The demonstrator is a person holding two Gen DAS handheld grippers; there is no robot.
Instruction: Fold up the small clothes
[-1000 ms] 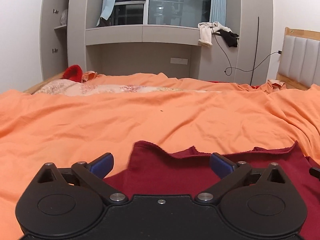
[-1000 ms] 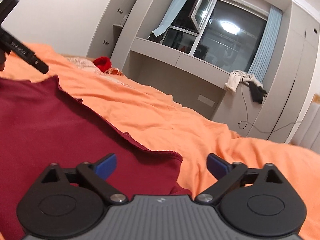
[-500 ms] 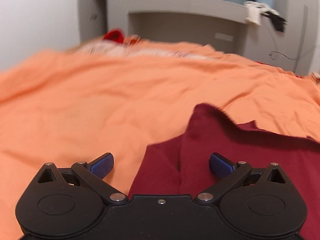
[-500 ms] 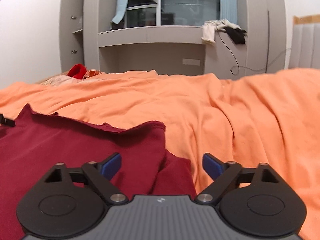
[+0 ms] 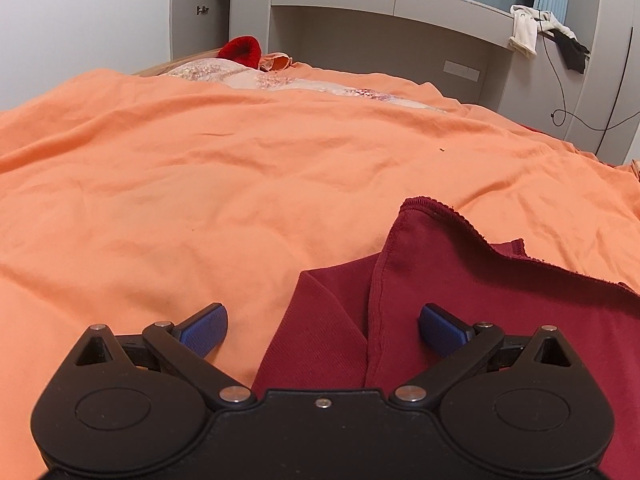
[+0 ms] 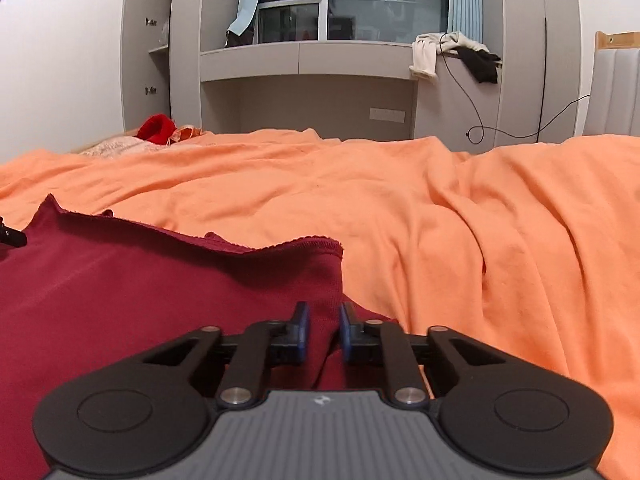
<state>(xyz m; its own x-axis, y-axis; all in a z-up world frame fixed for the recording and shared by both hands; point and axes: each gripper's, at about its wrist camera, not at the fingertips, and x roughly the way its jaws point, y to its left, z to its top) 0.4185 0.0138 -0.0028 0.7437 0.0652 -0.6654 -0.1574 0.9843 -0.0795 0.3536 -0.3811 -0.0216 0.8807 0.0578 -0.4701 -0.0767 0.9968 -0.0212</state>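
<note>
A dark red garment [image 5: 460, 292] lies on an orange bedsheet [image 5: 240, 184]. In the left wrist view my left gripper [image 5: 322, 330] is open, its blue pads either side of the garment's left corner, where a ribbed edge and a folded-over flap overlap. In the right wrist view my right gripper [image 6: 323, 334] is shut on the garment [image 6: 140, 292] near its right edge, a pinch of red cloth between the blue pads. The garment's frilled hem [image 6: 304, 240] rises just beyond.
The orange sheet [image 6: 460, 220] is wrinkled to the right. A red item [image 5: 240, 50] and a patterned pillow [image 5: 224, 72] lie at the far side. Grey cabinets [image 6: 304, 64] with hanging clothes [image 6: 452, 54] and a cable stand beyond. A padded headboard [image 6: 616, 88] is at right.
My right gripper has closed on the garment's right part. My left gripper stayed open and shifted slightly at the left corner.
</note>
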